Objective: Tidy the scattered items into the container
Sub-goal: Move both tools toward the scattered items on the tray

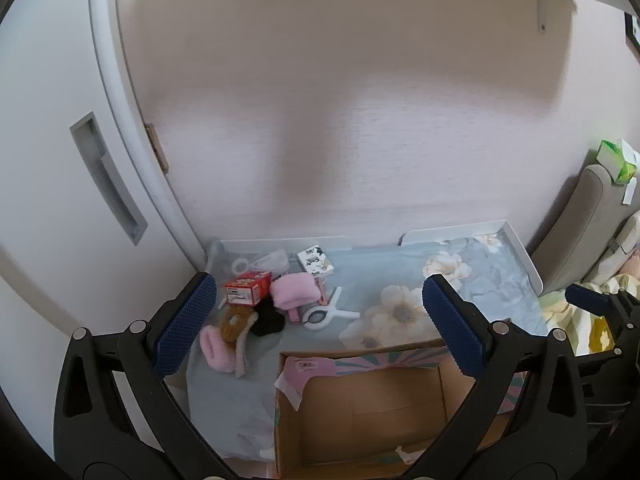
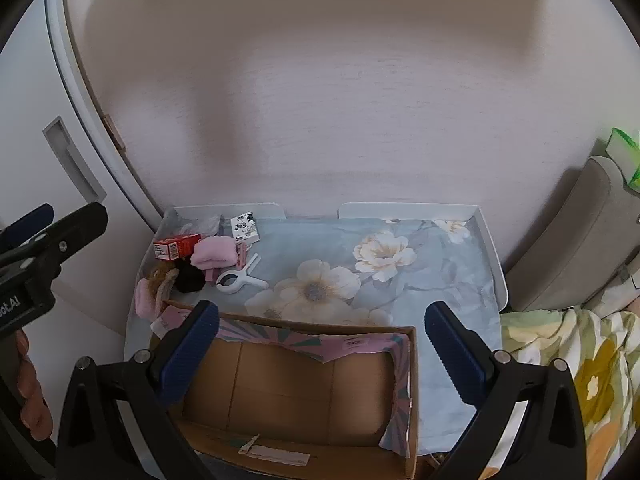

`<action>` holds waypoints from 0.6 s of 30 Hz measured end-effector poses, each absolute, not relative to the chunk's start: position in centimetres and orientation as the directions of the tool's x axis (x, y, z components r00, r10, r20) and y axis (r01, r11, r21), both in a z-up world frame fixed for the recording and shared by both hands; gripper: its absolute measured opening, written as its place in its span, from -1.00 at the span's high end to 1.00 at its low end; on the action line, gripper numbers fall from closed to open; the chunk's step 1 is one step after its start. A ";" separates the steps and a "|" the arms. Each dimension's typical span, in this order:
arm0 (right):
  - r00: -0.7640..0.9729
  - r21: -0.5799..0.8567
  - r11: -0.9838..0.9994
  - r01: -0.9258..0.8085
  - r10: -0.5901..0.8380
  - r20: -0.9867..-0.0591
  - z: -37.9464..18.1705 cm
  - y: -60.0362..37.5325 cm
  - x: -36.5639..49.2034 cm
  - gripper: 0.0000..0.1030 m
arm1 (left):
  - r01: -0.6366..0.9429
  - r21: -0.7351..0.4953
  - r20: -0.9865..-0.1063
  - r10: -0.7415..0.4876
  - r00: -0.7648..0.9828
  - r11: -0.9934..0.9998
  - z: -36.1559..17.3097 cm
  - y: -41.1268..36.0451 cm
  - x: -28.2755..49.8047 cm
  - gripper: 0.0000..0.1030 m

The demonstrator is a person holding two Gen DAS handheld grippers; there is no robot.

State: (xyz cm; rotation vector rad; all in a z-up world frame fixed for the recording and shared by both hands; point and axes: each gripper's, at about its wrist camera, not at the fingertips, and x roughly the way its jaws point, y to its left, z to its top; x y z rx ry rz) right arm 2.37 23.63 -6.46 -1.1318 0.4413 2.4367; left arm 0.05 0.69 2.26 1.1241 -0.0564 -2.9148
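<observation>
Two hand-held grippers hang above a small table draped in a pale blue cloth (image 2: 400, 292) printed with large cream flowers. The left gripper (image 1: 316, 320) and the right gripper (image 2: 320, 344) each stand with blue-padded jaws spread wide, holding nothing. An open brown cardboard box (image 2: 288, 384) with torn pink paper lining sits at the table's near edge, its inside bare. The scattered items lie clustered at the far left corner, well apart from the box's opening: a red printed carton (image 1: 246, 288), a pink fluffy cloth (image 1: 294, 290), a black soft bundle (image 1: 268, 318), a brown furry piece (image 1: 236, 322), a white plastic clip (image 1: 324, 314) and a small white patterned box (image 1: 316, 262). A person's hand (image 2: 30, 396) grips the left tool's handle at the right-wrist view's edge.
</observation>
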 end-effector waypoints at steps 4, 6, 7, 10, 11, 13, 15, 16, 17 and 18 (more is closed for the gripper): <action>-0.580 0.085 -0.867 -0.491 0.253 -0.774 -6.3 23.6 2.4 -0.99 | 0.005 0.022 -0.681 -0.019 -0.732 -1.000 2.1 0.5 -0.3 -0.99; -0.589 0.094 -0.871 -0.482 0.243 -0.771 -6.2 23.4 2.5 -0.99 | 0.004 0.020 -0.686 -0.017 -0.727 -1.000 2.0 0.5 -0.4 -0.99; -0.593 0.098 -0.874 -0.475 0.236 -0.770 -6.2 23.4 2.4 -0.99 | 0.004 0.020 -0.688 -0.016 -0.726 -1.000 2.0 0.5 -0.4 -0.99; -0.592 0.086 -0.880 -0.466 0.239 -0.770 -6.1 23.2 2.3 -0.99 | 0.005 0.019 -0.688 -0.016 -0.725 -1.000 2.0 0.5 -0.5 -0.99; -0.590 0.076 -0.882 -0.465 0.245 -0.770 -6.1 23.1 2.2 -0.99 | 0.005 0.018 -0.688 -0.016 -0.725 -1.000 2.1 0.5 -0.5 -0.99; -0.588 0.069 -0.883 -0.463 0.248 -0.770 -6.0 23.0 2.0 -0.99 | 0.006 0.018 -0.689 -0.016 -0.725 -1.000 2.1 0.5 -0.6 -0.99; -0.589 0.069 -0.884 -0.462 0.247 -0.770 -6.0 23.0 2.0 -0.99 | 0.006 0.018 -0.690 -0.017 -0.724 -1.000 2.1 0.5 -0.6 -0.99; -0.588 0.067 -0.884 -0.462 0.249 -0.770 -6.0 23.0 2.0 -0.99 | 0.007 0.018 -0.690 -0.017 -0.724 -1.000 2.1 0.6 -0.6 -0.99; -0.586 0.063 -0.884 -0.462 0.251 -0.771 -6.0 23.0 1.9 -0.99 | 0.007 0.017 -0.690 -0.017 -0.724 -1.000 2.1 0.6 -0.6 -0.99; -0.581 0.055 -0.883 -0.466 0.259 -0.772 -6.0 23.0 1.9 -0.99 | 0.009 0.017 -0.690 -0.018 -0.724 -1.000 2.1 0.6 -0.6 -0.99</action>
